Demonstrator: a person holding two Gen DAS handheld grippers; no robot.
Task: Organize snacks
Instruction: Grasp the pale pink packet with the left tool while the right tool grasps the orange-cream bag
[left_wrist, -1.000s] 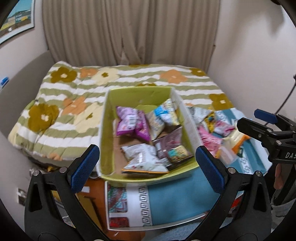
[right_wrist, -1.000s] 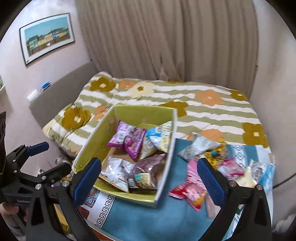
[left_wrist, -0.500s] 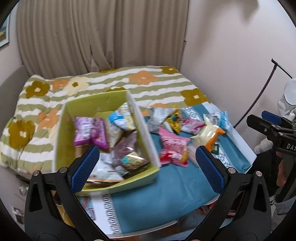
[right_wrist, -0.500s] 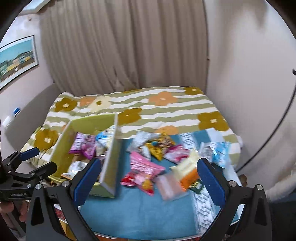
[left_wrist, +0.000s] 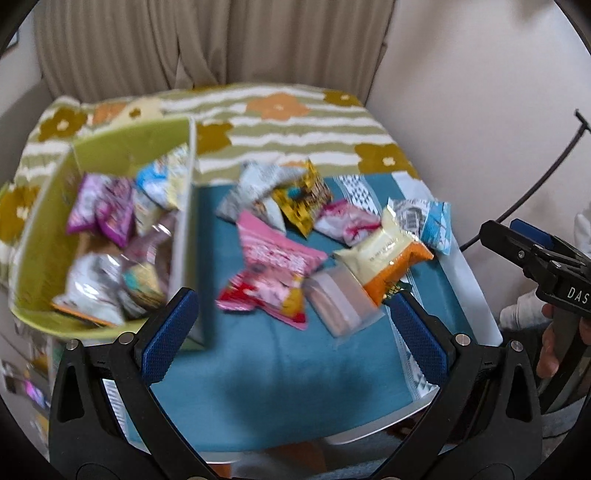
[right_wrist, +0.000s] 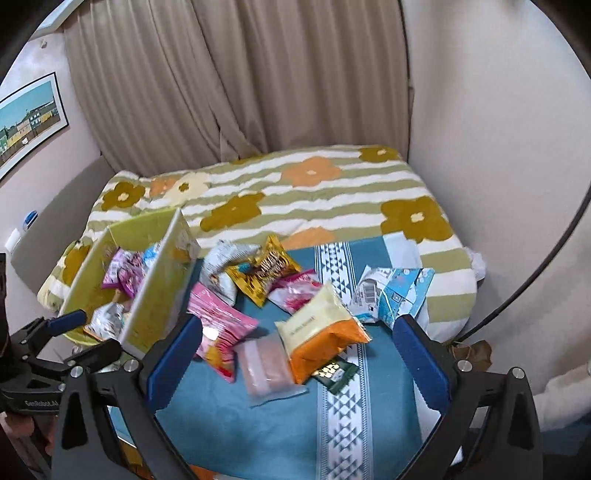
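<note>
A green box (left_wrist: 122, 144) (right_wrist: 147, 306) holding several snack packets sits at the left of a table with a blue cloth (left_wrist: 280, 373) (right_wrist: 243, 424). Loose snacks lie beside it: a pink packet (left_wrist: 273, 254) (right_wrist: 221, 317), a yellow-orange packet (left_wrist: 388, 254) (right_wrist: 321, 332), a clear pink pouch (left_wrist: 340, 302) (right_wrist: 264, 365), a gold packet (left_wrist: 304, 199) (right_wrist: 264, 273), a light-blue packet (left_wrist: 424, 218) (right_wrist: 395, 291). My left gripper (left_wrist: 293, 332) is open and empty above the table's front. My right gripper (right_wrist: 295, 354) is open and empty, over the pouch.
A bed with a green-striped flowered blanket (right_wrist: 295, 195) lies behind the table. Curtains (right_wrist: 236, 81) hang at the back. A wall (right_wrist: 498, 129) and a dark cable (left_wrist: 535, 184) are on the right. A small dark green packet (right_wrist: 334, 373) lies by the orange one.
Both views have swung to the right, from the green box toward the loose snacks. Both grippers stay open and empty.
</note>
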